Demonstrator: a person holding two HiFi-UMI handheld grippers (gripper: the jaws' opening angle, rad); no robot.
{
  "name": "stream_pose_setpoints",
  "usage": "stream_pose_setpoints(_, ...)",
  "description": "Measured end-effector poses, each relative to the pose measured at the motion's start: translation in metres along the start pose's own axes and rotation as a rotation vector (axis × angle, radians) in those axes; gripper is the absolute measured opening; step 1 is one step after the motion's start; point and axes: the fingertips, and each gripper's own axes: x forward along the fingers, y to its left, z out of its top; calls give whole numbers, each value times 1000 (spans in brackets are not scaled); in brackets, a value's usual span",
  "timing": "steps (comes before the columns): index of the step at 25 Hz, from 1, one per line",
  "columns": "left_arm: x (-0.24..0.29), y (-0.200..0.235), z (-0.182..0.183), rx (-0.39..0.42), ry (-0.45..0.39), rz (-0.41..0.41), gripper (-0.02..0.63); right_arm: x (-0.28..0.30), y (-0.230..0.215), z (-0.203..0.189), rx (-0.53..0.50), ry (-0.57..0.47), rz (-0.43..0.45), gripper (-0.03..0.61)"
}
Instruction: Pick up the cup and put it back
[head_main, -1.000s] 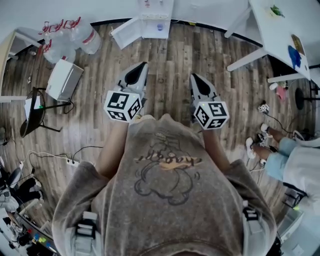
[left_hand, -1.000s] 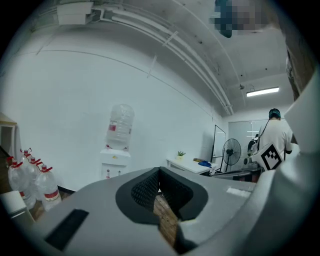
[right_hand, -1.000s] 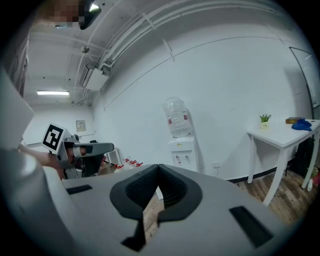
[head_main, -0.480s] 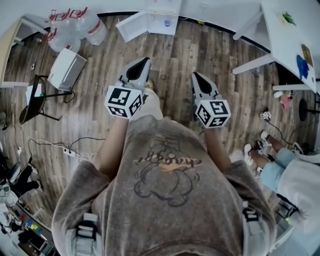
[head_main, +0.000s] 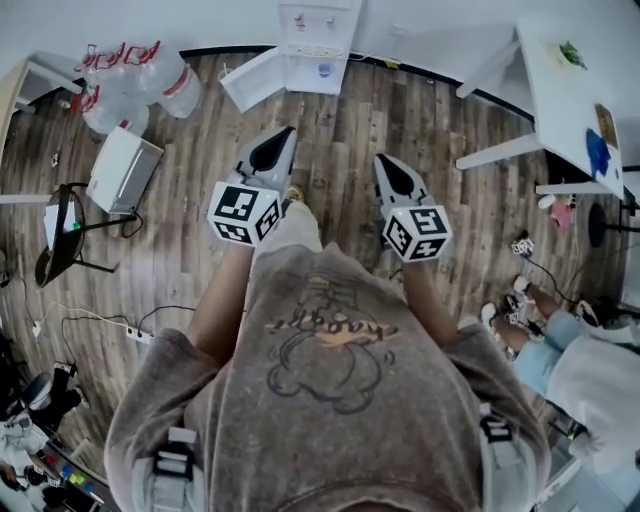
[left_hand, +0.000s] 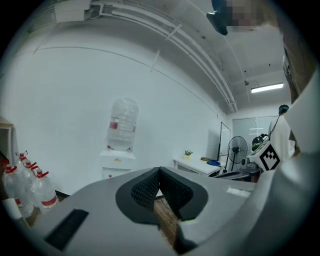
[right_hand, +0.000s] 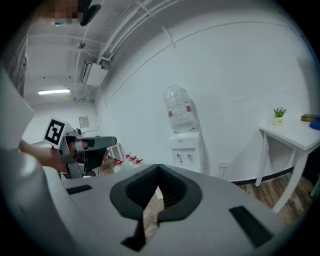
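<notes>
A: Where is the cup?

B: No view shows a cup. The left gripper and right gripper are held out level over a wood floor. Each has its jaws pressed together with nothing between them.

A: What has just changed?

B: A trouser leg has swung forward between the grippers, and the room has slid a little in the head view, so the person seems to be walking. The jaws have stayed together throughout. I judge the pick-up hasn't begun and the cup must still be found.

A: What lies around?

B: Ahead, a white dispenser stands against the wall with its lower door open. Bottles with red caps are to its left, a white table is to its right, and a second person is at the far right.

A: Is there any writing?

B: Black-and-white square markers sit on each gripper's cube. The shirt has a script print under a cartoon, but I can't read it surely. The bottle labels are too small to read
</notes>
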Motion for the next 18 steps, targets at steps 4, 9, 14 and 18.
stream_pose_setpoints(4, 38, 40, 17, 3, 12, -23, 3, 50, -12, 24, 4, 7, -18, 2)
stream_pose_setpoints(9, 74, 91, 37, 8, 22, -62, 3, 107, -16, 49, 15, 8, -47, 2)
stream_pose_setpoints(14, 105, 132, 49, 8, 25, -108, 3, 145, -19, 65, 12, 7, -88, 2)
stream_pose_setpoints(18, 129, 145, 54, 11, 27, -156, 3, 160, -32, 77, 10, -5, -139, 2)
